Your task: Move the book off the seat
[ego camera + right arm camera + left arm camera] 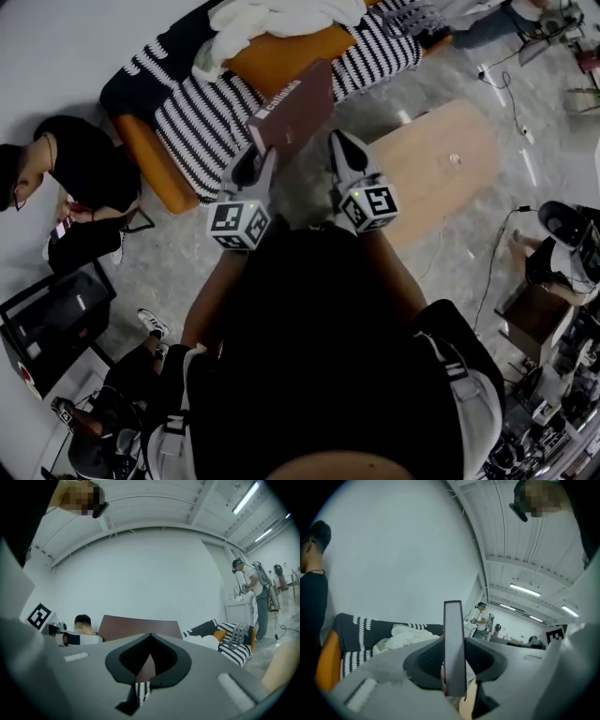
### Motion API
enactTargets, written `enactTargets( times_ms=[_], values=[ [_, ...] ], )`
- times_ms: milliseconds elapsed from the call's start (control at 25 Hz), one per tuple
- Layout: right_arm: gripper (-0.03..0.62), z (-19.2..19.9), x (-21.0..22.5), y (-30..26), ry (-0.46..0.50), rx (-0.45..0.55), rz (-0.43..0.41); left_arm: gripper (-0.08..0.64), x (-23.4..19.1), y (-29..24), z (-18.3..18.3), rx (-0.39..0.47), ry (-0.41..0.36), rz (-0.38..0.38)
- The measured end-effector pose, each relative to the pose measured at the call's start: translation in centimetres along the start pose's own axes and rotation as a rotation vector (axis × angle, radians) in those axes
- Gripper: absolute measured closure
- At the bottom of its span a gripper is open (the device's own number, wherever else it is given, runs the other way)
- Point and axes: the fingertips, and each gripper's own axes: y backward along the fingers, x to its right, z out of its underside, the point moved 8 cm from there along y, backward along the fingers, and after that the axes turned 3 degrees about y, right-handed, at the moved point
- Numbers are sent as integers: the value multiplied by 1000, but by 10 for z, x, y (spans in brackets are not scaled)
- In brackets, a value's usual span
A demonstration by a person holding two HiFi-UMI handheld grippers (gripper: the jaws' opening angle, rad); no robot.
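Now the book [292, 108] is clamped edge-on by the left gripper [257, 157], held clear above the striped sofa [202, 127] at twelve o'clock; the right gripper [338, 143], jaws together, is seen at the book's four o'clock.

Dim, flat indoor light. I note white ceiling strip lamps [525, 589] glaring at 3 o'clock. Fisheye bending, black corners. Maroon hardcover book [454, 648] soft close-up.
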Motion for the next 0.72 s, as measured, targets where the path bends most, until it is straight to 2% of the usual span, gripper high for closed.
enactTargets(
  times_ms=[320, 520, 720],
  values=[
    [584, 0, 67, 63, -47, 53, 105, 416, 76, -41, 32, -89, -38, 120],
    [584, -3, 73, 95, -52, 71, 166, 416, 99, -47, 34, -113, -46, 176],
    [584, 7, 114, 155, -60, 85, 217, 416, 159, -67, 77, -162, -48, 236]
  ],
)
